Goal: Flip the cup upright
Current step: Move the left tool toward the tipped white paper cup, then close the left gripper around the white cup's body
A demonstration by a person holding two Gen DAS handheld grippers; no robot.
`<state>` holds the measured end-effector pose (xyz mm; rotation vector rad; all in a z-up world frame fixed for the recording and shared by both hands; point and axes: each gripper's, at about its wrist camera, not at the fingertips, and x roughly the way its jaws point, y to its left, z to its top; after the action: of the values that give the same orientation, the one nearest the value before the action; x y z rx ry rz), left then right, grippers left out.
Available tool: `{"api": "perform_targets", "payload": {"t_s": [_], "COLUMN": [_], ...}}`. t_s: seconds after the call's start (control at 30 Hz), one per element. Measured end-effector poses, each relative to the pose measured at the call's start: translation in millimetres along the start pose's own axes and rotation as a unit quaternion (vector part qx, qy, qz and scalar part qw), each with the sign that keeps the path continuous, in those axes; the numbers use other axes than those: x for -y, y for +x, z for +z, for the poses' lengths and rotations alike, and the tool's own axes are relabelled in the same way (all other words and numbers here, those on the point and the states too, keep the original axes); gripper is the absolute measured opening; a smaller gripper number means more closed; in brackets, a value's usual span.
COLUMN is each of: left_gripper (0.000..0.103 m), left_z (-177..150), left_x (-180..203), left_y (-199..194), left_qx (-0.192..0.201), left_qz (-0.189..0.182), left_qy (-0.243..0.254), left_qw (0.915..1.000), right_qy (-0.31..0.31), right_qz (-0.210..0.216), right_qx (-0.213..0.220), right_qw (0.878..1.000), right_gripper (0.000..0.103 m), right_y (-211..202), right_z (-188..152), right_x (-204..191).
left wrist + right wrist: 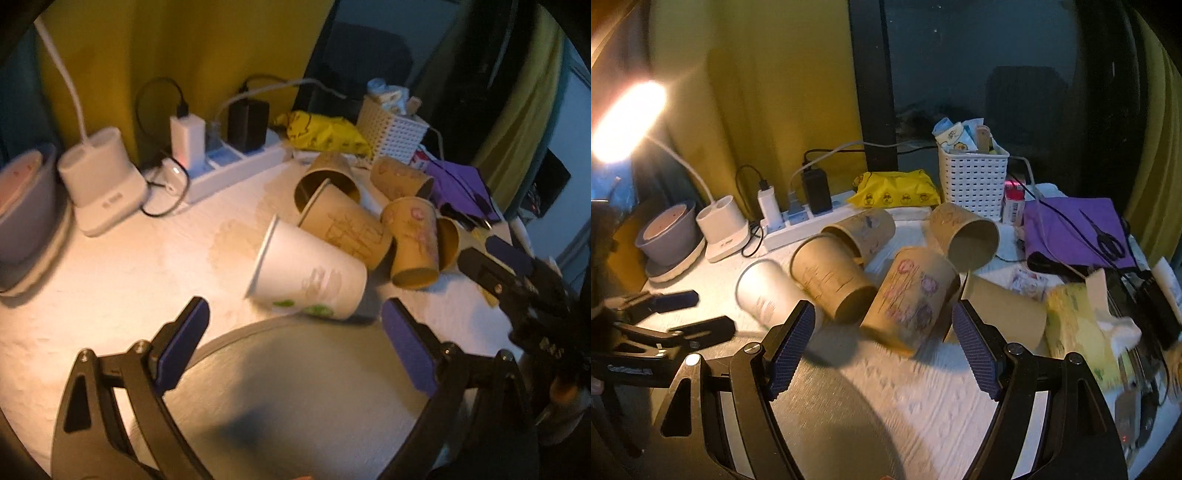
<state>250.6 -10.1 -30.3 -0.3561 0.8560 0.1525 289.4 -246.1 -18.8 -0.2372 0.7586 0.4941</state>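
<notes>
Several paper cups lie tipped in a heap on the white table (110,280). A white cup (306,273) lies on its side nearest my left gripper (295,325), which is open and empty just in front of it. Brown cups (347,229) lie behind it. In the right wrist view my right gripper (882,332) is open and empty, with a brown flowered cup (912,299) lying just beyond its fingertips. The white cup (768,291) lies to the left there, another brown cup (831,280) between them. The left gripper (690,310) shows at far left.
A power strip (236,166) with chargers, a white lamp base (103,184) and a grey bowl (26,206) stand at the back left. A white basket (973,181), yellow packet (897,194), purple cloth (1071,232) and tissue box (1078,328) crowd the right. A grey round plate (295,398) lies under my left gripper.
</notes>
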Motion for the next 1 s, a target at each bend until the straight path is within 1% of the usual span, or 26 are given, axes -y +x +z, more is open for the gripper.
{"api": "perform_targets", "payload": {"t_s": [0.1, 0.17, 0.23, 0.27, 0.4, 0.43, 0.53, 0.6, 0.7, 0.83, 1.0], "left_gripper": [0.095, 0.095, 0.095, 0.095, 0.095, 0.095, 0.095, 0.095, 0.095, 0.095, 0.095], "left_z": [12, 19, 24, 25, 32, 34, 32, 29, 23, 24, 18], "left_x": [1, -1, -5, -8, -8, -9, -13, -14, -17, -11, -16], "left_y": [20, 34, 48, 53, 60, 62, 74, 73, 61, 49, 51], "left_qx": [-0.020, -0.030, -0.049, -0.054, -0.058, -0.061, -0.090, -0.097, -0.095, -0.081, -0.101], "left_qz": [-0.003, 0.004, 0.008, 0.001, -0.001, -0.005, -0.026, -0.032, -0.037, -0.025, -0.033], "left_qy": [-0.031, -0.054, -0.076, -0.089, -0.111, -0.119, -0.155, -0.174, -0.203, -0.194, -0.233], "left_qw": [0.9993, 0.9981, 0.9959, 0.9946, 0.9921, 0.9910, 0.9835, 0.9794, 0.9740, 0.9773, 0.9666], "right_qy": [0.004, 0.010, 0.016, 0.019, 0.026, 0.027, 0.031, 0.037, 0.042, 0.044, 0.047], "right_qz": [0.007, 0.011, 0.016, 0.018, 0.030, 0.033, 0.037, 0.040, 0.043, 0.051, 0.058], "right_qx": [0.002, 0.003, 0.002, 0.001, -0.003, -0.004, -0.006, -0.004, 0.000, 0.007, 0.011], "right_qw": [1.000, 1.000, 1.000, 1.000, 0.999, 0.999, 0.999, 0.999, 0.998, 0.998, 0.997], "right_gripper": [0.080, 0.080, 0.080, 0.080, 0.080, 0.080, 0.080, 0.080, 0.080, 0.080, 0.080], "right_y": [7, 11, 14, 15, 21, 23, 25, 24, 22, 19, 13], "right_z": [6, 10, 12, 12, 11, 10, 8, 7, 7, 7, 6], "right_x": [9, 15, 21, 23, 27, 27, 28, 30, 32, 32, 35]}}
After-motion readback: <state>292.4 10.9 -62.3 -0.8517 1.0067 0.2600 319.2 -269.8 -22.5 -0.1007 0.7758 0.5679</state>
